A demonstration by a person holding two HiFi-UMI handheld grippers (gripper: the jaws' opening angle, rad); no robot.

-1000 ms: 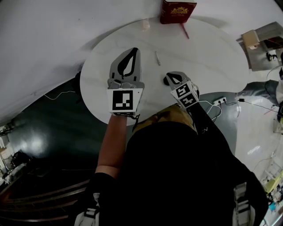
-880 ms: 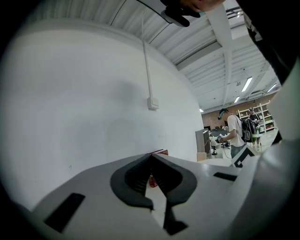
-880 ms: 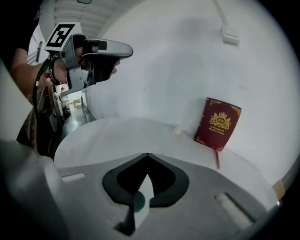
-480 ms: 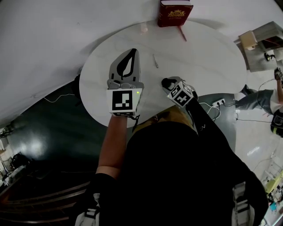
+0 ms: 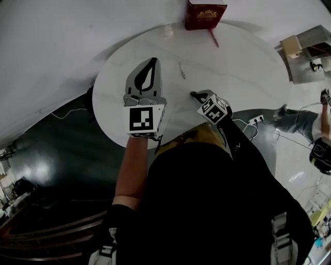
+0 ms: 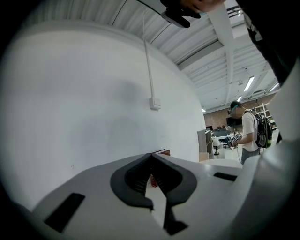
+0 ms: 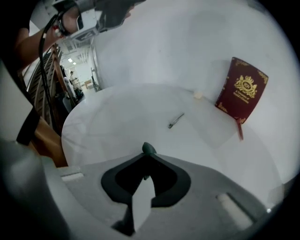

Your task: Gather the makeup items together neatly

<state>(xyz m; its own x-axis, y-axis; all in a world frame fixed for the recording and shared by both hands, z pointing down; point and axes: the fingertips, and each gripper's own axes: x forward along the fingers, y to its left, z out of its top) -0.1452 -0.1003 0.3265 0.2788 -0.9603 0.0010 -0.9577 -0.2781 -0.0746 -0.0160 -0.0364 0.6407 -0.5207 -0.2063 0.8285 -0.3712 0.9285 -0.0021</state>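
Note:
On the round white table (image 5: 243, 67) lie a thin silver makeup stick (image 5: 182, 70) (image 7: 176, 120), a small pale pink item (image 5: 168, 31) (image 7: 198, 95) and a red pencil (image 5: 214, 38) (image 7: 240, 129). The pencil lies in front of an upright dark red case (image 5: 206, 14) (image 7: 241, 96). My right gripper (image 5: 196, 96) (image 7: 146, 154) is at the near edge. Its jaws are closing on a small dark item (image 7: 148, 148) that pokes out past their tips. My left gripper (image 5: 154, 60) (image 6: 151, 155) hovers over the table's left part, shut and empty.
A power strip (image 5: 257, 119) with cables lies on the floor right of the table. A person (image 5: 320, 129) (image 6: 251, 131) stands further right, near a low shelf unit (image 5: 302, 49). A white wall runs behind the table.
The small dark item lay just left of the right gripper's jaws; the gripper turned toward it and now has it at its tips. The left gripper has hardly moved.

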